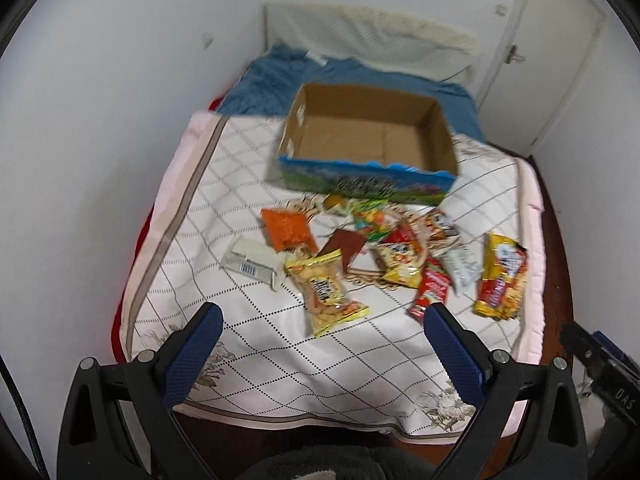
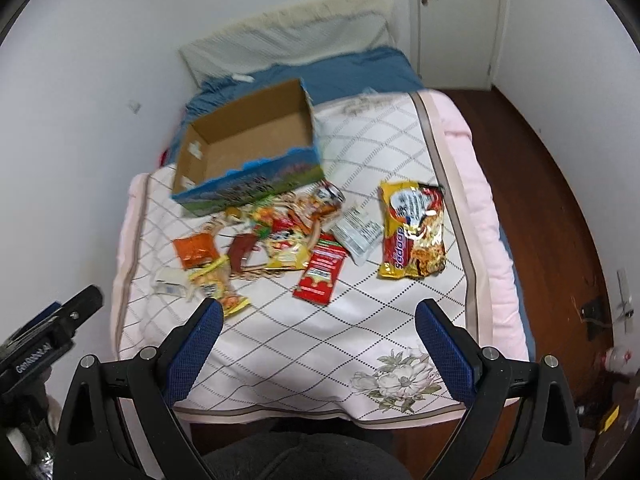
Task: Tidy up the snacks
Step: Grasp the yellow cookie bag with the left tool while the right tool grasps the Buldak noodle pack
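An open, empty cardboard box [image 1: 368, 136] [image 2: 248, 140] with blue printed sides stands on the quilted bed cover [image 1: 256, 344]. Several snack packets lie scattered in front of it: a yellow noodle pack [image 2: 414, 232] [image 1: 502, 276], a red packet [image 2: 320, 274] [image 1: 430, 292], an orange packet [image 1: 286, 228] [image 2: 196, 252], a yellow peanut bag [image 1: 326, 290] and a white packet [image 1: 252, 264]. My left gripper [image 1: 322, 316] is open and empty, held above the bed's near end. My right gripper [image 2: 318, 312] is open and empty too, short of the snacks.
A blue blanket [image 1: 272, 80] and a white pillow [image 1: 368, 32] lie behind the box. White walls stand to the left, a door [image 1: 548, 52] at the back right. Brown floor [image 2: 540, 184] runs along the bed's right side.
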Demonstrator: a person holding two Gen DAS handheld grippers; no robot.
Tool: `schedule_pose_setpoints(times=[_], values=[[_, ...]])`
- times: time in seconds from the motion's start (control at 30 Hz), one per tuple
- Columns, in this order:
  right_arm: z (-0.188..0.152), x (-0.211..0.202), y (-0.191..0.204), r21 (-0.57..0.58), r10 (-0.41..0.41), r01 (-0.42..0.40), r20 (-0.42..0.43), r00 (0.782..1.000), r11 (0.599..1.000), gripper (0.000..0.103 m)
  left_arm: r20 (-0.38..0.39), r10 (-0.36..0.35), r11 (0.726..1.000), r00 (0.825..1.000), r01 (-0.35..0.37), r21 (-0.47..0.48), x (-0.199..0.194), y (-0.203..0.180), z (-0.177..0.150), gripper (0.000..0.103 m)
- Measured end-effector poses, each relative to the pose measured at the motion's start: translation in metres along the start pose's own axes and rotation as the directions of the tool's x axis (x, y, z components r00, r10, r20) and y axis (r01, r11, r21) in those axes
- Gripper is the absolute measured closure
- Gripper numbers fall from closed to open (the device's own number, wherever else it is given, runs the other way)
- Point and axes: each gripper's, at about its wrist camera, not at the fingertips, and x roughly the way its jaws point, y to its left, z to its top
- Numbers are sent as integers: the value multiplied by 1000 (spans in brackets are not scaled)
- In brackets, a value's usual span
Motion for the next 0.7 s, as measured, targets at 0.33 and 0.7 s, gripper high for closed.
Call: schedule_pose_setpoints(times=[0.33,0.7], values=[[57,131,-75,116,-147,162,-128,981,980,4,-170,49,996,984,-60,-63,116,5,25,0],[93,259,-115,86,-175,208,-293,940,974,4,-424,18,983,906,-93,-157,238,9,18,0]])
